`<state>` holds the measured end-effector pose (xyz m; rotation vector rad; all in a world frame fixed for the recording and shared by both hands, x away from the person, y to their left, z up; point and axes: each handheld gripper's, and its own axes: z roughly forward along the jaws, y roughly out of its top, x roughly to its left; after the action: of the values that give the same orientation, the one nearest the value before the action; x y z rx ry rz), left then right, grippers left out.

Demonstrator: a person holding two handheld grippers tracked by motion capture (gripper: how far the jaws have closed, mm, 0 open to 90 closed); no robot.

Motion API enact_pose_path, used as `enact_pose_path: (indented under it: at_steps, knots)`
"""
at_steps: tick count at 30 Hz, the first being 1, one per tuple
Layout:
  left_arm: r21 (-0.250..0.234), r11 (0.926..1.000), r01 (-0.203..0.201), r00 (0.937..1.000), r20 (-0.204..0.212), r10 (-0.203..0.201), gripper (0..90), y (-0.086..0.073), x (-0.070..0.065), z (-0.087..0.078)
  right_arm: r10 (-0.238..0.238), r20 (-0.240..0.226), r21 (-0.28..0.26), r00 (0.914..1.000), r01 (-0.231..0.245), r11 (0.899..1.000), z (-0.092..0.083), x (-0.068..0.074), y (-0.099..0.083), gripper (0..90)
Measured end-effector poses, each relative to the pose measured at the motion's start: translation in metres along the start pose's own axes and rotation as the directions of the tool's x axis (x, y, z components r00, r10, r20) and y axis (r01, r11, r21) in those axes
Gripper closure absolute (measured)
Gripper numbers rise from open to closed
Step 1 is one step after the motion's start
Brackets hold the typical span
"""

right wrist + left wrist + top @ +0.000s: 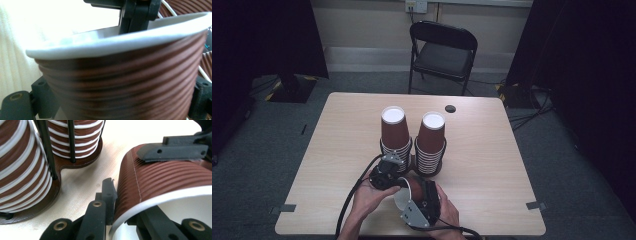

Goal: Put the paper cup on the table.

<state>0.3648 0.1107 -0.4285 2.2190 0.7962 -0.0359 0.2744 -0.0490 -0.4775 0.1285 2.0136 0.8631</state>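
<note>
Your right gripper [412,192] is clamped across the body of a brown ribbed paper cup with a white rolled rim [407,192], one black jaw on each side of its wall, as the right gripper view shows with the cup [120,82] filling the space between them. The cup lies tilted on its side just above the near middle of the pale wooden bench [492,165], its white mouth turned towards you. Your left gripper [393,172] pinches the cup's rim: in the left gripper view one jaw lies outside the ribbed wall [160,182] and the other reaches inside the white mouth, so the jaws stand almost together with the thin paper edge between them. Your right gripper's jaw shows in that view too, pressed flat on the upper side of the cup. Your left hand [367,200] and right hand [447,212] come in from the near edge of the bench. Just beyond the grippers stand two tall stacks of the same brown cups, the left stack [394,135] and the right stack [431,142], upside down in a dark wooden holder with thin black rods [75,163]. Behind the bench stands a black folding chair [443,52] on grey carpet.
</note>
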Motion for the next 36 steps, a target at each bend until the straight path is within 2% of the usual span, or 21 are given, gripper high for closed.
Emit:
enact_pose_path:
  at_steps: [4, 7, 9, 11, 13, 17, 20, 23, 24, 27, 30, 32, 33, 34, 36]
  knots:
    - [0.005, 0.9998, 0.021, 0.9998, 0.004, -0.021, 81.4, 0.001, 0.000, -0.001, -0.005, 0.005, -0.010, 1.0000, 0.005, 1.000, -0.001, 0.000, 0.001, 9.6]
    - [0.018, 0.9992, 0.037, 0.9993, 0.006, -0.037, 81.7, 0.001, 0.001, 0.000, -0.040, 0.004, -0.024, 0.9992, 0.040, 0.999, -0.002, 0.001, 0.002, 9.6]
    - [0.017, 0.9993, 0.034, 0.9994, 0.002, -0.034, 81.4, 0.000, 0.000, 0.002, -0.045, 0.006, -0.024, 0.9990, 0.046, 0.999, -0.002, 0.002, 0.003, 9.6]
    - [0.016, 0.9992, 0.037, 0.9993, 0.004, -0.037, 81.5, -0.001, 0.000, 0.002, -0.028, 0.001, -0.031, 0.9996, 0.028, 0.999, -0.002, 0.003, 0.002, 9.6]
    - [0.011, 0.9992, 0.037, 0.9992, 0.010, -0.037, 81.3, -0.002, 0.000, 0.003, -0.035, -0.002, -0.031, 0.9994, 0.035, 0.999, -0.003, 0.003, 0.001, 9.7]
    - [-0.034, 0.9986, 0.041, 0.9990, 0.019, -0.040, 81.1, -0.003, 0.000, 0.000, 0.026, -0.014, -0.056, 0.9996, -0.027, 0.998, -0.005, -0.003, 0.000, 10.3]
    - [-0.069, 0.9967, 0.042, 0.9991, 0.008, -0.041, 76.4, -0.005, -0.001, -0.002, 0.081, -0.024, -0.078, 0.9964, -0.083, 0.994, -0.008, -0.009, -0.001, 10.7]
    - [-0.100, 0.9948, 0.017, 0.9989, -0.041, -0.021, 69.1, -0.006, -0.005, -0.003, 0.117, -0.036, -0.081, 0.9925, -0.119, 0.990, -0.009, -0.013, -0.002, 10.9]
    - [-0.100, 0.9948, 0.017, 0.9989, -0.041, -0.021, 68.5, -0.006, -0.005, -0.003, 0.136, -0.040, -0.079, 0.9899, -0.139, 0.987, -0.010, -0.015, -0.002, 10.9]
    - [-0.154, 0.9880, -0.002, 0.9973, -0.073, -0.010, 61.5, -0.010, -0.007, -0.003, 0.190, -0.071, -0.076, 0.9792, -0.195, 0.978, -0.010, -0.019, -0.004, 11.0]
    - [-0.193, 0.9811, -0.002, 0.9971, -0.075, -0.013, 58.7, -0.014, -0.006, -0.004, 0.251, -0.103, -0.067, 0.9625, -0.259, 0.964, -0.011, -0.024, -0.008, 11.0]
    - [-0.212, 0.9773, -0.005, 0.9957, -0.091, -0.015, 55.6, -0.016, -0.006, -0.005, 0.281, -0.116, -0.058, 0.9526, -0.289, 0.956, -0.010, -0.026, -0.010, 11.1]
    - [-0.212, 0.9773, -0.005, 0.9957, -0.091, -0.015, 53.6, -0.016, -0.006, -0.005, 0.281, -0.116, -0.058, 0.9526, -0.289, 0.956, -0.010, -0.026, -0.010, 11.1]
    - [-0.238, 0.9713, 0.001, 0.9940, -0.106, -0.027, 51.3, -0.016, -0.006, -0.008, 0.301, -0.126, -0.057, 0.9453, -0.310, 0.949, -0.010, -0.028, -0.012, 11.1]
    - [-0.269, 0.9631, 0.002, 0.9944, -0.102, -0.030, 50.8, -0.017, -0.006, -0.012, 0.334, -0.133, -0.055, 0.9331, -0.344, 0.938, -0.010, -0.030, -0.014, 11.0]
